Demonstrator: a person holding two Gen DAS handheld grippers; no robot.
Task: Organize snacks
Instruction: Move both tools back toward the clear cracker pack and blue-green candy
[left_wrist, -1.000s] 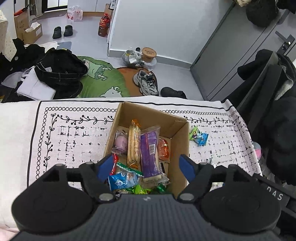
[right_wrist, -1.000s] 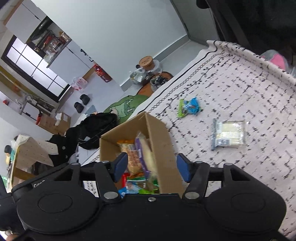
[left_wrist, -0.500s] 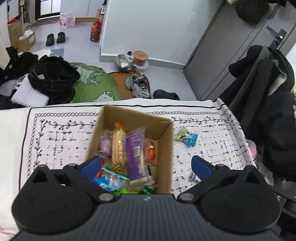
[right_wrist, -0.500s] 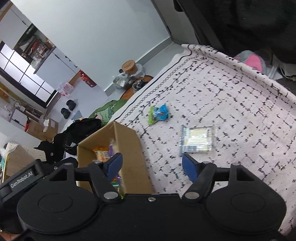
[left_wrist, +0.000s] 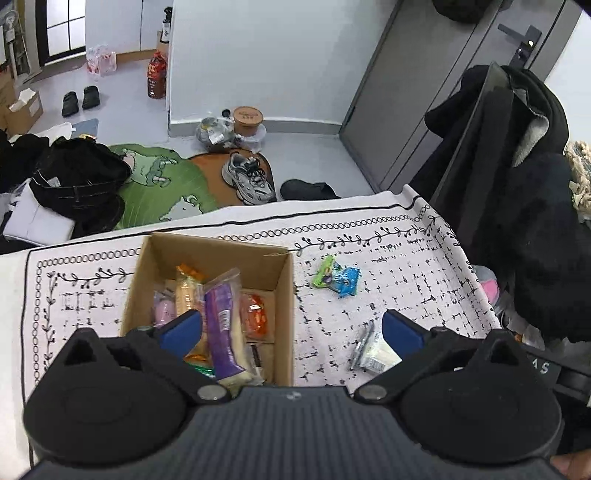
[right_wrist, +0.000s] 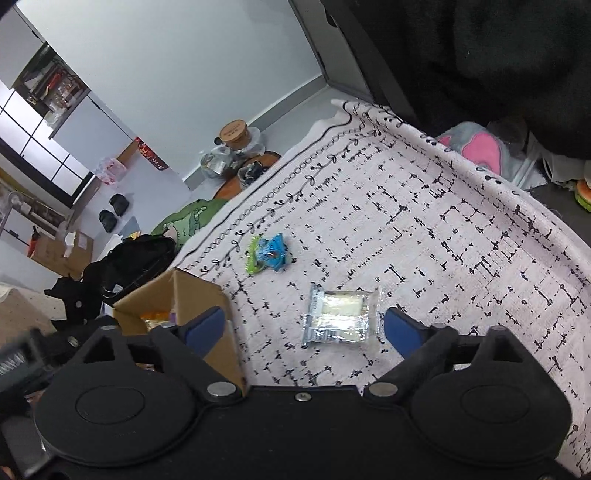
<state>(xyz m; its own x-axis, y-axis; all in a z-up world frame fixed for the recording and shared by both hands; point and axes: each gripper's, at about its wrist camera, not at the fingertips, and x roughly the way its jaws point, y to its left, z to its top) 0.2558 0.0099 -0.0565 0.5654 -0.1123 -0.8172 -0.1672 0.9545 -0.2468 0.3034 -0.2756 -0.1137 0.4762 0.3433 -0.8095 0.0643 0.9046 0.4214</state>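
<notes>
Patterned table (right_wrist: 443, 206): right tongs (right_wrist: 302, 329) wide, empty; straddle the clear cracker packet (right_wrist: 341, 319), then box (left_wrist: 284, 295) it.

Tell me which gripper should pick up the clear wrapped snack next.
Right. The right gripper is open with the clear wrapped snack lying between its fingers; the left gripper straddles the cardboard box wall.
</notes>
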